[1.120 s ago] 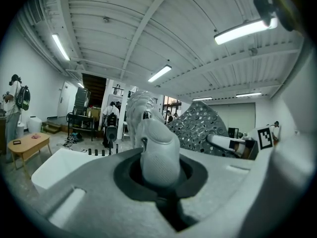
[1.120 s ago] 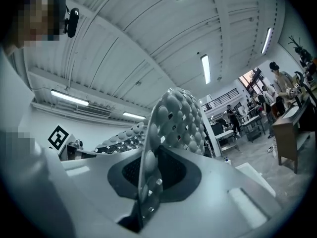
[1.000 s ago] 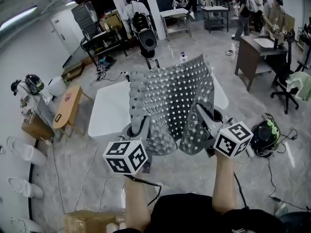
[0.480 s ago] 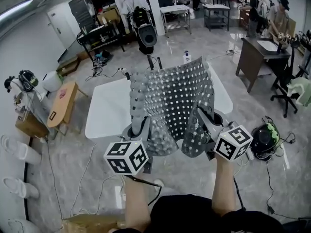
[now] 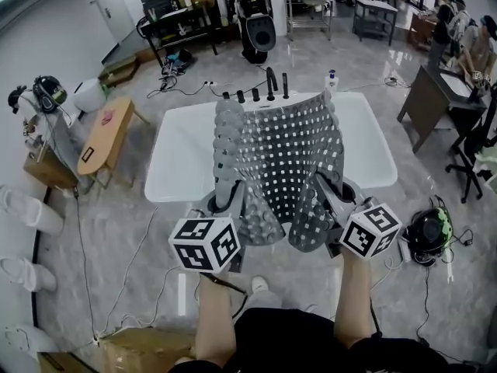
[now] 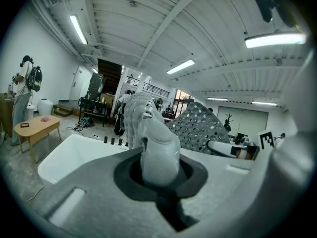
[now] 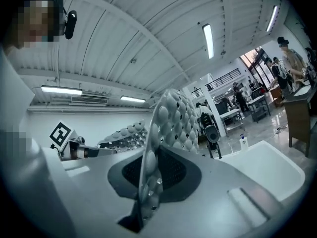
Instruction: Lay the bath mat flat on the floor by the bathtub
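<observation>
The left claw (image 6: pixel 159 175) pinches the grey bath mat (image 6: pixel 154 143) (bathtub (image 6: pixel 74 155) beyond).

Grey perforated bath mat (image 5: pixel 283 158) held aloft

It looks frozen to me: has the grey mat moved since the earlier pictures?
Yes. Against the white bathtub, the bath mat has shifted left in the head view, from the tub's right end toward its middle.

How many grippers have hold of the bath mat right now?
2. The left gripper clamps the near left edge of the bath mat; the right gripper clamps its near right edge. Neither is hidden.
</observation>
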`<state>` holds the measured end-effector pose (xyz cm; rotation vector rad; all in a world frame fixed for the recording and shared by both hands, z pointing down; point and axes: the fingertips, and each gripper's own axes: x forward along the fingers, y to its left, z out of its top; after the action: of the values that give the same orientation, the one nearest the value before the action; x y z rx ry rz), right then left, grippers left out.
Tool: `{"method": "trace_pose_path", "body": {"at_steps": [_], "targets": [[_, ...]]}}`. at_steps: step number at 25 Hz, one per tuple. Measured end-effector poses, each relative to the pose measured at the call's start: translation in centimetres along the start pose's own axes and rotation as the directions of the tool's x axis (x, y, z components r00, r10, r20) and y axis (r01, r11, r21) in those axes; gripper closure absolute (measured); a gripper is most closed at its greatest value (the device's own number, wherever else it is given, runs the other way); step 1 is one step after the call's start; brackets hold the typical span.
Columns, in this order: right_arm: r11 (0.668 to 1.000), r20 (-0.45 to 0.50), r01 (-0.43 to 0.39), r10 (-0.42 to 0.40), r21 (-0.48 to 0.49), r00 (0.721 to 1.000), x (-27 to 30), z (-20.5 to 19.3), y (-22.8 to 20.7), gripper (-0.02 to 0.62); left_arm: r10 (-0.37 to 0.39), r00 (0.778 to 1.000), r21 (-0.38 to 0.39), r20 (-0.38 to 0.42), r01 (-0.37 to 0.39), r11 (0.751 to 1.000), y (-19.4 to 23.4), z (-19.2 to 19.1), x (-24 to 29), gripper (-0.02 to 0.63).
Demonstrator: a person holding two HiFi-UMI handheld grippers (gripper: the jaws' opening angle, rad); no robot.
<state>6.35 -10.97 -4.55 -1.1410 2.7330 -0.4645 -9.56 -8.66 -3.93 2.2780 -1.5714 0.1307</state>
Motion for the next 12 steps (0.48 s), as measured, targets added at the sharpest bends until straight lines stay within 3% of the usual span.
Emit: {"method": "trace_pose_path", "body": {"at_steps": [5,8,12], "targets": [[0.999,-0.030,-0.010,0.011,0.046,0.999,5.6,-2.4,2.5,0.569,0.008,1.000,-0.020,-0.001,-0.008,1.000,6.2,0.8,-1.1,0.581],[0.997,-0.044,-0.026,0.029,0.071,0.999,7.6,-2.9,3.6,0.569,0.036,0.999,0.041,-0.040,-0.034,0.999,8.3,0.6,-0.9,0.581],[0.999,-0.084,-0.014,0.017,0.041,0.996,9.0,-4.0,4.5,0.569,0.019,0.999,0.013,-0.043,-0.019,1.000,9.9,0.5,-0.9,0.581]]}}
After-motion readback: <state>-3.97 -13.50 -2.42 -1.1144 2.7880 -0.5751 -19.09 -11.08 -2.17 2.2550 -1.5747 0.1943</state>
